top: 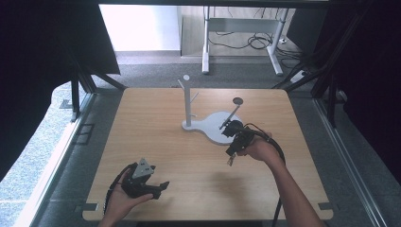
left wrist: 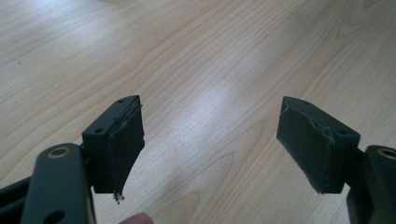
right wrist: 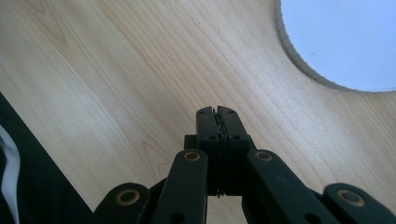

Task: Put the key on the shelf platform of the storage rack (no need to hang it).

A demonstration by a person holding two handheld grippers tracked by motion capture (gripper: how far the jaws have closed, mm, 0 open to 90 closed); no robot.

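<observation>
My left gripper (top: 160,189) rests in a hand near the table's front left, with a grey three-cornered plate on top. In the left gripper view it (left wrist: 210,109) stands open wide over bare wood, nothing between its black pads (left wrist: 123,140). My right gripper (top: 231,156) is held right of the table's middle, just beside the round white base (top: 215,130) of a stand. In the right gripper view it (right wrist: 217,111) is shut, pads pressed together on nothing, tips low over the wood. The white base (right wrist: 345,37) lies ahead to the upper right.
A white post (top: 188,101) with short pegs rises from the stand's narrow end. A thin rod with a round disc (top: 238,100) leans up from the base. A dark strip (right wrist: 28,172) runs along the lower left of the right gripper view. Beyond the table are desk legs and cables.
</observation>
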